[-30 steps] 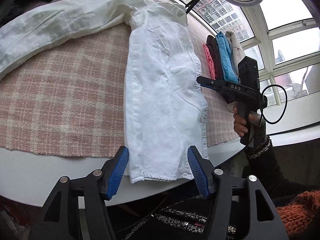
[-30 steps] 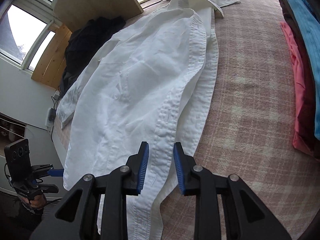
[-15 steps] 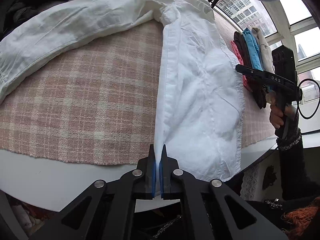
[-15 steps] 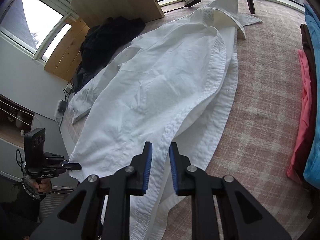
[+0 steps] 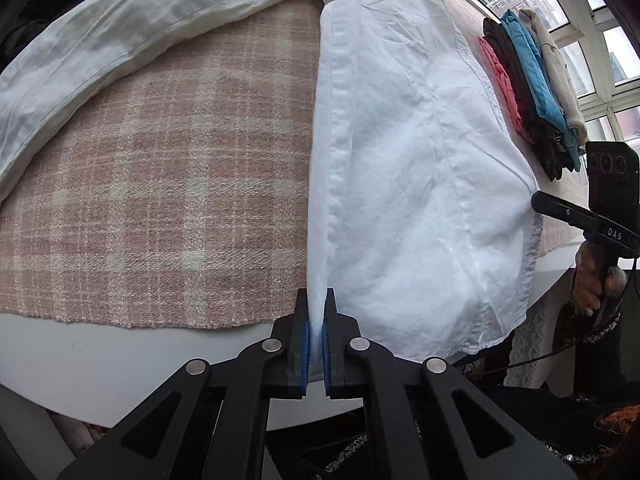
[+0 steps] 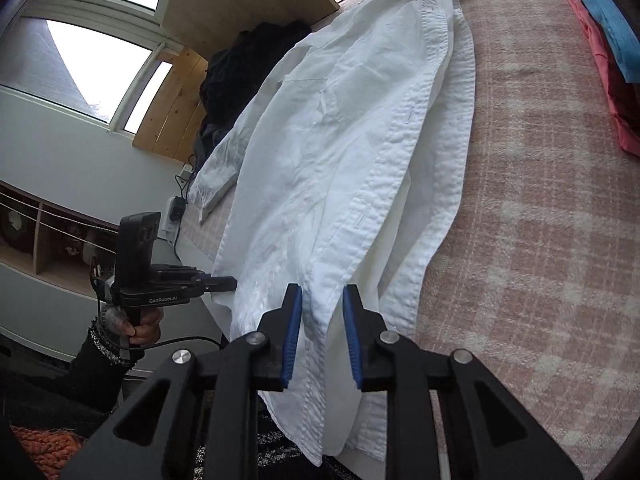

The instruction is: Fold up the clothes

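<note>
Your left gripper (image 5: 315, 336) pinches the shirt (image 5: 400, 168) hem; your right gripper (image 6: 320, 332) straddles the placket, jaws apart. Shirt lies lengthwise on the cloth (image 5: 160, 184), sleeve (image 5: 120, 28) spread. Stack (image 5: 532, 92) sits folded; shirt remains

Domestic room, likely a home living space with bay-style windows. Curved run of white-framed windows (image 5: 600, 40) looks onto apartment blocks outside, so an upper floor in a city. Table (image 5: 120, 360) is white-edged, covered by a pink plaid woven cloth (image 5: 160, 180). Folded garments stacked at its far side (image 5: 528, 80): pink, dark, blue, beige. White shirt (image 5: 400, 160) laid out on the cloth. Light wooden panels (image 6: 240, 0) by the window, dark clothes heaped (image 6: 240, 72) there. Low shelf unit (image 6: 40, 248) with small items; wall socket with cables (image 6: 176, 212).
</note>
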### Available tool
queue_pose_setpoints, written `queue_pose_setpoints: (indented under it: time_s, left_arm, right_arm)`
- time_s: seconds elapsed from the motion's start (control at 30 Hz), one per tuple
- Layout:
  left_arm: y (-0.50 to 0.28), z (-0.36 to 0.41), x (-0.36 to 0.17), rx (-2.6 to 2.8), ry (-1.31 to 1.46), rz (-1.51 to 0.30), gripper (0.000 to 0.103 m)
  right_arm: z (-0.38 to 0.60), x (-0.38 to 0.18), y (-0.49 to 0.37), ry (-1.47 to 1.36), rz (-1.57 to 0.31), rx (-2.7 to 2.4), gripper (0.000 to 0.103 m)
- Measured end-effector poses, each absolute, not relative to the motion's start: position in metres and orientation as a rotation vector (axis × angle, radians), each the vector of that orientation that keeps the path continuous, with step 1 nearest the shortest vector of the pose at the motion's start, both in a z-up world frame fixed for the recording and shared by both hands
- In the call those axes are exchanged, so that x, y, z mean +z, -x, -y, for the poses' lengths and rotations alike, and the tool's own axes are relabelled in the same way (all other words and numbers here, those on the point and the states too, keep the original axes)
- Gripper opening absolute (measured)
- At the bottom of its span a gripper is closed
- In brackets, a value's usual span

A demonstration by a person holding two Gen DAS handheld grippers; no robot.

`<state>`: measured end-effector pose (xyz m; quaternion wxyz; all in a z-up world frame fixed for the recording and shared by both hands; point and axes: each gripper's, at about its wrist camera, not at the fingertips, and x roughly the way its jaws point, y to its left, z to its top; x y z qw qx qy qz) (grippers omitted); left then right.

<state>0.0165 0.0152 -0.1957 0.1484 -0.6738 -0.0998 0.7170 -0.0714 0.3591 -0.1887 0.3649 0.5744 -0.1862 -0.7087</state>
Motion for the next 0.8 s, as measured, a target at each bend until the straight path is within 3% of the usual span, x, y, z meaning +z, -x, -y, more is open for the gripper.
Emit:
queue_pose_setpoints:
  time_s: [0.07,0.27,0.33,0.37,0.4,0.53,0.63,0.73,0.8]
  left_arm:
    - [-0.018,-0.015,-0.196,2.061,1.932,0.276,0.006]
    - [-0.022,-0.019,-0.196,2.061,1.905,0.225,0.006]
    - [-0.023,-0.019,-0.196,2.064,1.9,0.223,0.006]
    - [-0.024,-0.018,-0.196,2.066,1.898,0.219,0.006]
    - [-0.025,-0.018,-0.196,2.069,1.898,0.213,0.006]
    - [-0.029,-0.012,-0.194,2.079,1.894,0.211,0.007]
    - [-0.031,-0.008,-0.194,2.083,1.894,0.214,0.007]
    - [-0.035,-0.006,-0.192,2.088,1.895,0.196,0.007]
    - [-0.041,-0.005,-0.186,2.108,1.893,0.168,0.008]
  right_arm:
    - [-0.362,-0.189,0.066,-1.491,0.453,-1.848,0.046]
    - [-0.355,-0.209,0.052,-1.58,0.387,-1.86,0.048]
    - [-0.355,-0.209,0.05,-1.577,0.419,-1.842,0.036]
    - [-0.354,-0.202,0.05,-1.545,0.443,-1.832,0.015]
    - [-0.354,-0.194,0.05,-1.513,0.467,-1.821,0.008]
    - [-0.351,-0.164,0.051,-1.388,0.555,-1.777,0.006]
    - [-0.35,-0.166,0.047,-1.42,0.49,-1.831,0.005]
    - [-0.349,-0.168,0.043,-1.45,0.423,-1.883,0.007]
    - [-0.349,-0.169,0.041,-1.469,0.377,-1.918,0.029]
